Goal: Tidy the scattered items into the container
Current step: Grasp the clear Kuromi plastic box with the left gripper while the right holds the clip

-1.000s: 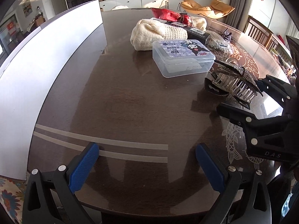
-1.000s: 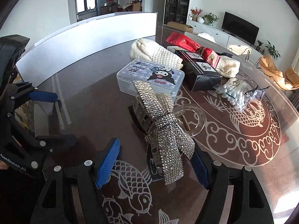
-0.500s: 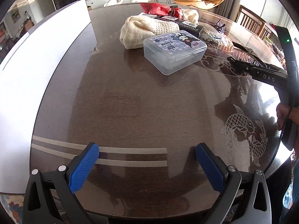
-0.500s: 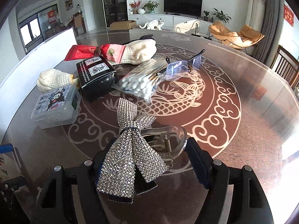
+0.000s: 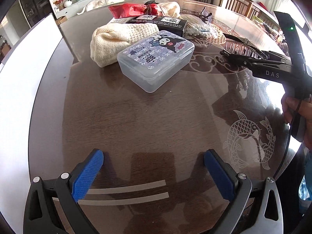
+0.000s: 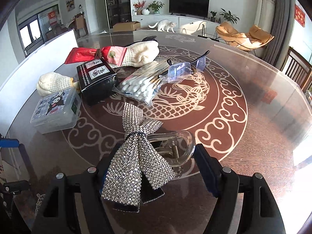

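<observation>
The rhinestone bow hair clip (image 6: 136,156) is clamped in the right hand-held gripper (image 6: 154,165), low over the tabletop (image 6: 253,136). The clear plastic box (image 6: 56,109), lid shut, is seen at approx. 10 o'clock from the clip. The left hand-held gripper (image 5: 154,167) is spread wide w/ nothing in it. The clip is judged light but stiff & brittle; studs may shed, so hold is best taken on the claw body, not the bow.

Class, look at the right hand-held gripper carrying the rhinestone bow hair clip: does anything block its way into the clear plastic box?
Yes. The plastic box has its lid shut, so the hair clip in the right hand-held gripper cannot go in. The table between them looks bare.
</observation>
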The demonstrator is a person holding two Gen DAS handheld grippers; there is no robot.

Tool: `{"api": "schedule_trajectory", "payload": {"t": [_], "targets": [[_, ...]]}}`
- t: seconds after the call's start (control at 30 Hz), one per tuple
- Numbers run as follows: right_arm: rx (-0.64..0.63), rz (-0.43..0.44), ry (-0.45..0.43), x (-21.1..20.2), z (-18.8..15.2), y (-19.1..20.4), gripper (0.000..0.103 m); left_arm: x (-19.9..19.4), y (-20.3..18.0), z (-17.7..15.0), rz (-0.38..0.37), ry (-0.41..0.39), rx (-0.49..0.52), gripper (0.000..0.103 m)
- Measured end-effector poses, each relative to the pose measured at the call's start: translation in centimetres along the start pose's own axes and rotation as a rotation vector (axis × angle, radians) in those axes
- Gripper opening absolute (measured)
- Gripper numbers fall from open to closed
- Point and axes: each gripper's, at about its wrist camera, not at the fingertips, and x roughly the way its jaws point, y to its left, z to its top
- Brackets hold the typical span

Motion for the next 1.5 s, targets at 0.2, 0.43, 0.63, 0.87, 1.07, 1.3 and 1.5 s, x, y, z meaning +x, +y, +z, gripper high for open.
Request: {"api": "schedule_trajectory", "payload": {"t": [0.2, 0.43, 0.63, 0.87, 1.07, 1.3, 1.5], "targets": [[0.000, 0.000, 0.000, 0.0, 0.0, 0.0, 0.074, 1.0, 0.9, 2.6, -0.026, 0.034, 0.070, 0.103], [0.000, 0.000, -0.002, 0.0, -0.2, 0.0, 0.074, 2.3, 2.5, 6.2, -0.013, -0.012, 0.034, 0.103], [0.001, 0.000, -0.002, 0.0, -0.2, 0.0, 0.074, 3.7, 2.2, 9.3, -0.035, -0.050, 0.077, 0.103], [0.002, 0.000, -0.002, 0.0, -0.2, 0.0, 0.074, 4.2, 1.2, 10.8, -0.039, -0.081, 0.086, 0.103], [0.002, 0.000, -0.002, 0.0, -0.2, 0.0, 0.074, 4.3, -0.6, 11.1, -0.062, -0.099, 0.135, 0.103], [0.002, 0.001, -0.002, 0.0, -0.2, 0.0, 0.074, 4.6, -1.5, 11.5, -0.054, -0.088, 0.118, 0.103], [0.002, 0.001, -0.003, 0.0, -0.2, 0.0, 0.074, 3.6, -2.0, 10.1, -0.055, -0.156, 0.121, 0.079]]}}
